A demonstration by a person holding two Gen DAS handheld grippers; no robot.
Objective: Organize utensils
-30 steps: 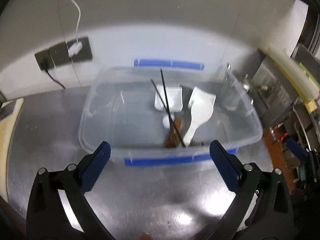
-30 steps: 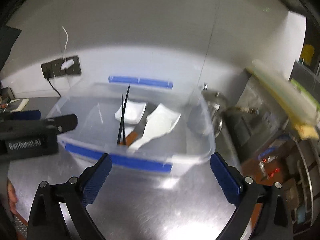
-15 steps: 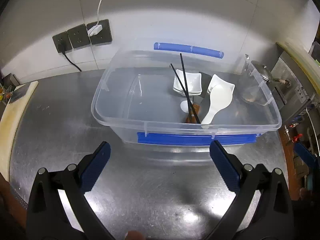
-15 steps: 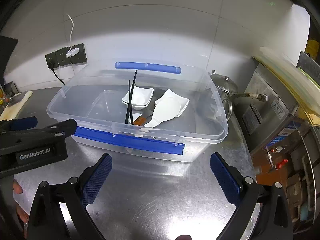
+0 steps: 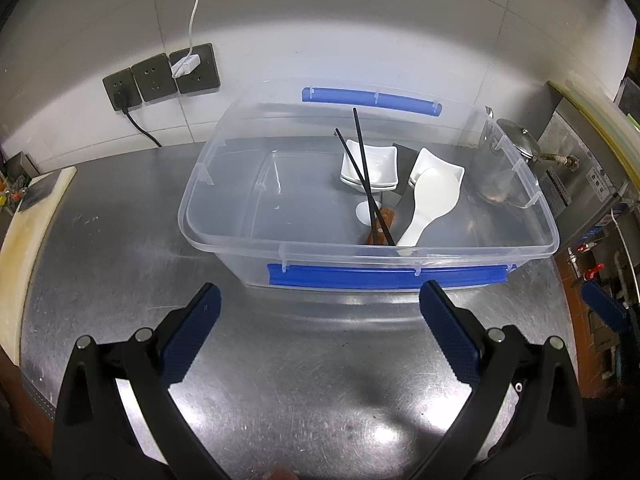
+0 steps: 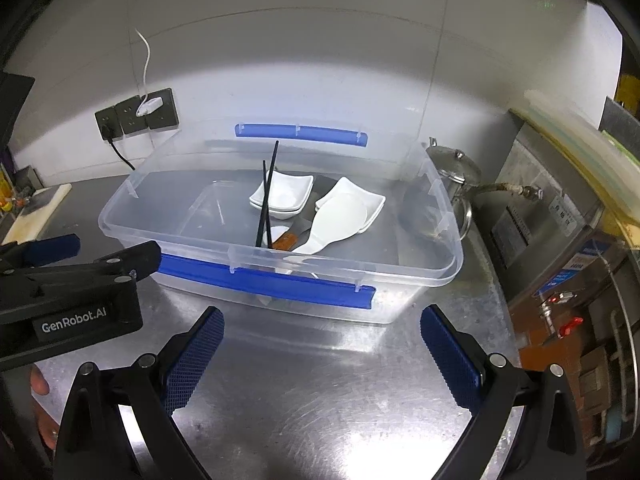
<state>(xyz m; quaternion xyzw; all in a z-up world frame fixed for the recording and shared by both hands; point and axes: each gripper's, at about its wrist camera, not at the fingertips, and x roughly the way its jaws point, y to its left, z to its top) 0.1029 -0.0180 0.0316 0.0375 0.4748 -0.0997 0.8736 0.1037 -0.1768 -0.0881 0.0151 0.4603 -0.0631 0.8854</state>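
Since a second ago, both of my claws have drawn back from the clear plastic bin (image 5: 224,216), which now sits sharp and whole in both wrist views. My left claw (image 5: 318,300) hangs spread wide over the steel bench (image 5: 120,264), gripping nothing, just short of the bin's near blue latch (image 5: 384,274). My right claw (image 6: 320,322) is likewise spread and empty, hovering near the bin's front right corner, with the left gripper's black body visible at the left edge of the right wrist view. Inside the bin, toward its right half, two black chopsticks (image 5: 362,160) lean crossed over stacked white square dishes (image 5: 380,164). A white rice paddle (image 5: 430,200) lies tilted beside them, its handle toward the near wall, next to a wooden-handled utensil (image 5: 382,228) and a white spoon (image 5: 363,212). Behind the bin, wall sockets (image 5: 160,78) hold a black plug and a white charger, and a metal kettle (image 6: 452,172) stands at the right.
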